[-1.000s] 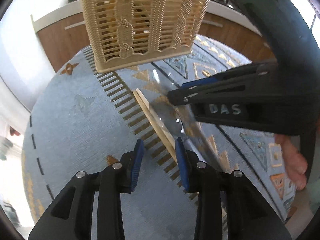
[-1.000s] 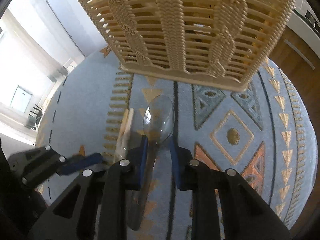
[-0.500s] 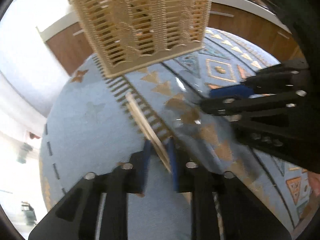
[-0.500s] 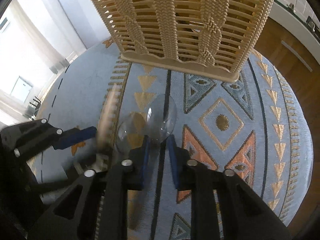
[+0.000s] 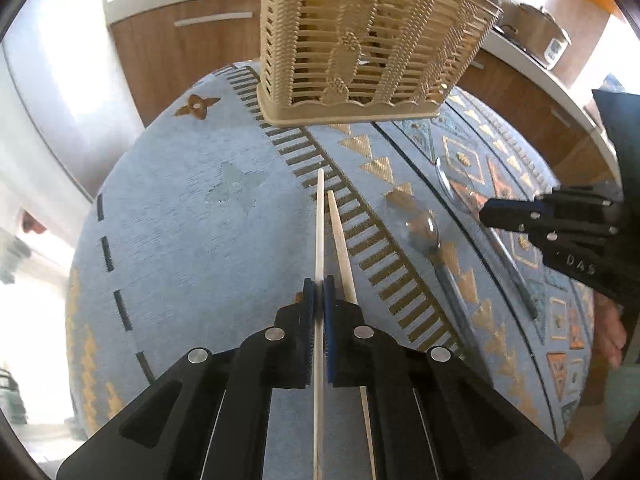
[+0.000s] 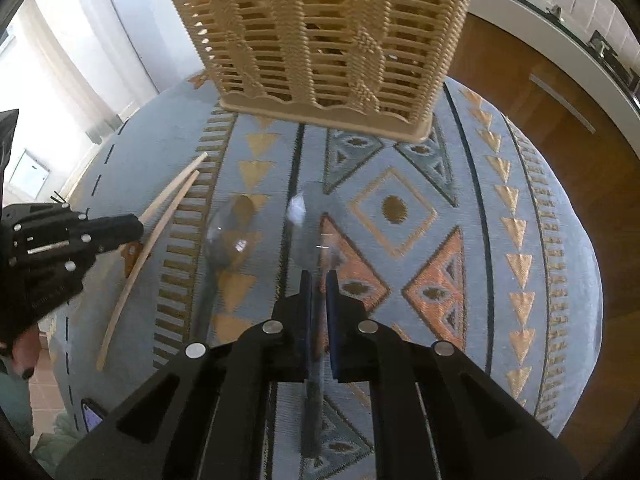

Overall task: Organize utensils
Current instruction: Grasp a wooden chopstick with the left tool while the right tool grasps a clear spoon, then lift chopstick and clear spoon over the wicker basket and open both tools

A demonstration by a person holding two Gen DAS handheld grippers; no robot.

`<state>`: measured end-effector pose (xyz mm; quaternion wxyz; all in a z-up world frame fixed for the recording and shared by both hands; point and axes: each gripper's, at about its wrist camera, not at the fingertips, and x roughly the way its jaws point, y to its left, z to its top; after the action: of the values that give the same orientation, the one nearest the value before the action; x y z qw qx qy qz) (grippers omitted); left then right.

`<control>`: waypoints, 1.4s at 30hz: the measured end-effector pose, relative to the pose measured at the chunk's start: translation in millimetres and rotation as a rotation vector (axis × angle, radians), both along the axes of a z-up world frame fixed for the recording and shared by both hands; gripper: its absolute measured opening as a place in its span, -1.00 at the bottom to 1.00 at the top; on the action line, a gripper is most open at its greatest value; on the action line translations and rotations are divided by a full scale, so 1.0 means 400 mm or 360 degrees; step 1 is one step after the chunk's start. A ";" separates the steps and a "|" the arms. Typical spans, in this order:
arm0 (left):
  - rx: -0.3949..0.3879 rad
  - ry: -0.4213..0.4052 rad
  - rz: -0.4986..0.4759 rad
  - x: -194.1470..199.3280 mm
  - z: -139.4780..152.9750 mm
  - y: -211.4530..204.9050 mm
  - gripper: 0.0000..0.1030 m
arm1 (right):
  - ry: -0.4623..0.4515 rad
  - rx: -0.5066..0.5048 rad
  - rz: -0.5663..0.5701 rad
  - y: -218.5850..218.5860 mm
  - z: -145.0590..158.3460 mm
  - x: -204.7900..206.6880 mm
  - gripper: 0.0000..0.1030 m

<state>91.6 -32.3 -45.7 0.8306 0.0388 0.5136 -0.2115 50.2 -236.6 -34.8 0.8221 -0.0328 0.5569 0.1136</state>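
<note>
Pinching one utensil in each tool, with the woven basket (image 5: 368, 40) straight ahead of both.

Starting at the left tool (image 5: 319, 292): its pads are pressed together on a single wooden chopstick (image 5: 319, 220), while the second chopstick (image 5: 340, 236) lies loose just beside the right pad on the patterned cloth (image 5: 192, 248) of the worktop; lifting now would probably split the pair, and the long thin stick could pivot in so narrow a hold. Between the tools, a spare clear spoon (image 6: 230, 228) rests on the cloth. The right tool (image 6: 319, 280) is closed on the handle of a clear plastic spoon (image 6: 310, 216), bowl pointing ahead; the slick handle might slip or twist. The basket stands upright beyond both tips; through its slats only dark shapes show, so I cannot tell what it holds.
</note>
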 end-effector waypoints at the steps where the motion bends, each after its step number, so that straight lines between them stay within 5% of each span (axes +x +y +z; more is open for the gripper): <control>1: -0.0013 0.0012 -0.0003 0.004 0.001 0.003 -0.95 | 0.0010 0.0006 -0.0004 -0.007 -0.002 -0.002 -0.90; 6: 0.0023 0.0083 0.0024 0.008 -0.003 0.019 -0.91 | 0.0108 0.0087 -0.0026 -0.052 -0.009 0.008 -0.88; 10: 0.0180 0.0010 0.0097 0.004 0.006 0.026 -0.78 | 0.0170 0.0132 -0.0030 -0.078 -0.013 0.024 -0.81; 14: 0.0075 0.0061 0.0069 0.022 0.017 0.041 -0.60 | 0.0121 0.0083 0.0030 -0.064 0.015 0.031 -0.06; 17: 0.0081 0.0095 0.0054 0.055 0.017 0.035 -0.57 | 0.0090 0.0008 0.0073 -0.042 0.021 0.031 -0.05; 26: 0.0348 0.0099 -0.0093 0.091 0.009 -0.021 -0.55 | 0.0119 -0.0133 0.0146 0.048 -0.009 0.068 -0.01; 28: 0.0375 0.0109 -0.0096 0.096 0.012 -0.027 -0.69 | 0.0115 -0.0138 0.0136 0.054 -0.008 0.068 -0.10; 30: 0.0436 0.0093 -0.0068 0.101 0.012 -0.038 -0.92 | 0.0117 -0.0121 0.0136 0.068 -0.008 0.071 -0.42; 32: 0.0445 0.0060 -0.0075 0.093 0.013 -0.047 -0.93 | 0.0117 -0.0120 0.0129 0.083 -0.007 0.074 -0.43; 34: 0.0383 0.0028 -0.0022 0.084 0.016 -0.037 -0.94 | 0.0090 -0.0140 0.0143 0.113 -0.009 0.077 -0.43; 36: 0.0167 -0.0013 0.0044 0.074 0.029 -0.009 -0.94 | 0.0029 -0.0088 0.0158 0.115 0.009 0.066 -0.44; 42: -0.0198 -0.0267 0.0158 0.008 0.117 0.045 -0.94 | -0.0202 -0.0015 0.0147 0.104 0.075 -0.018 -0.44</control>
<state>94.8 -14.2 1.0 0.8809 -0.0208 0.4295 -0.1975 43.2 -195.1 -4.8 0.8495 -0.0696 0.5021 0.1464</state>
